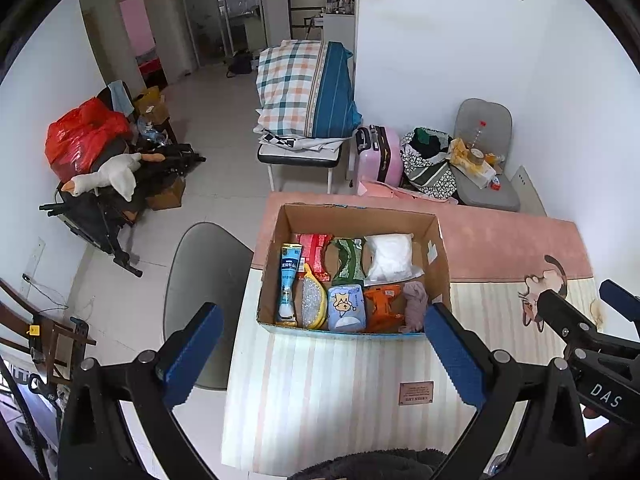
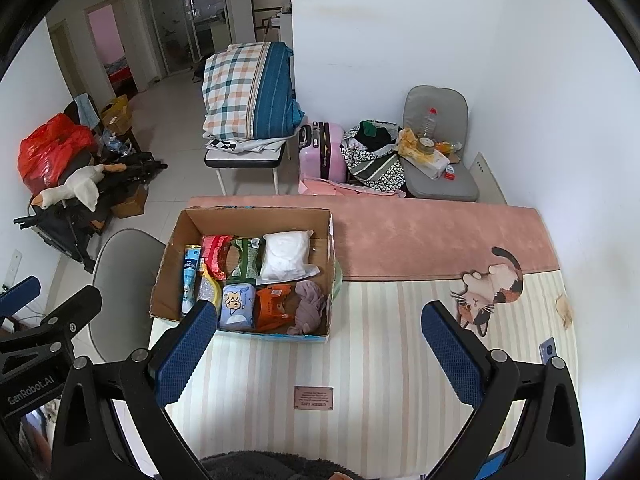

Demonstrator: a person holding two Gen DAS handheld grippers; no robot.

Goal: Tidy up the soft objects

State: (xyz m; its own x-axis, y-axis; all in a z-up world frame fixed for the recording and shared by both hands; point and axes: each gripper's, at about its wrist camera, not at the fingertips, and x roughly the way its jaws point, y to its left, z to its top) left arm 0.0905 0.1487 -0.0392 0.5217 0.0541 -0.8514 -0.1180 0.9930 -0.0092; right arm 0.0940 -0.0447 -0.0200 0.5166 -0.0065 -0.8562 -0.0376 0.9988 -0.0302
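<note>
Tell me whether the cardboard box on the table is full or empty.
Nearly full. The cardboard box is open-topped and packed with soft packets, including a white pouch and crumpled mauve cloth; only slivers of floor show.

My tongs have bare striped mat [image 2: 360, 360] to cross up to the cardboard box [image 2: 168, 280]. Its packed floor leaves one gap in the far right corner, beside the white bag [image 2: 286, 256].

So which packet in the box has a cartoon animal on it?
The light blue packet in the front row of the cardboard box, between the yellow-edged packet and the orange one. The others show no cartoon face.
</note>
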